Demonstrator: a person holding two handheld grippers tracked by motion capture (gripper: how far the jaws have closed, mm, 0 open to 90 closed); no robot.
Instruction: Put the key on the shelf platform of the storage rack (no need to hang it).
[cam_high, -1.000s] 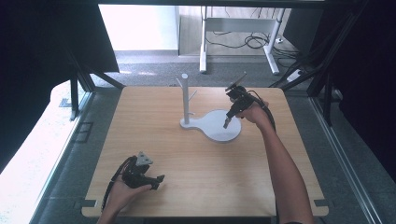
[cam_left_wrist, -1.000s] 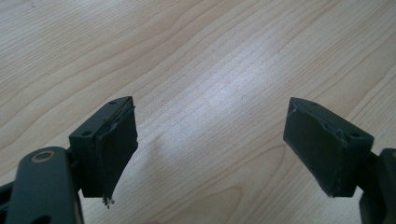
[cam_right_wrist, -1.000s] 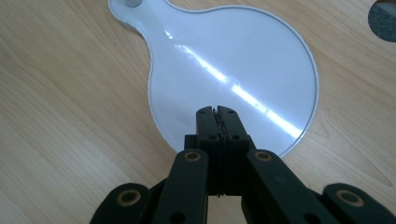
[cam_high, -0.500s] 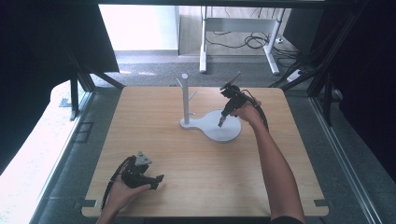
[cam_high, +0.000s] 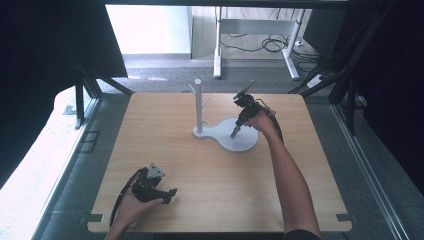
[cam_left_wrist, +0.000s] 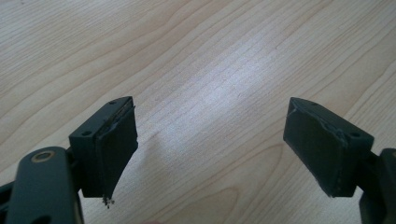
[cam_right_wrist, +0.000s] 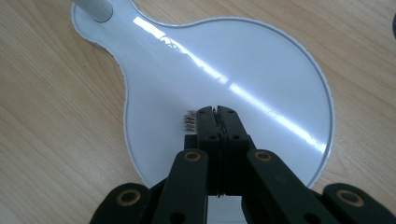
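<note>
From the high view, take the white stand (cam_high: 226, 136) as your landmark: it sits on the wooden table (cam_high: 220, 195) toward the far side, an upright post with short pegs at one end of a flat round base. Your right gripper (cam_high: 235, 131) points down onto that base. Your left gripper (cam_high: 167, 192) lies well apart from the stand, near the table's front edge.

In the left gripper view, your jaws are spread wide over bare wood, holding nothing.

In the right gripper view, your jaws are pressed together with nothing between them, the tips over the glossy base, which looks smooth, so likely slippery. The stand appears rigid and probably light; grip the post (cam_right_wrist: 93, 8), not the thin flat rim.
</note>
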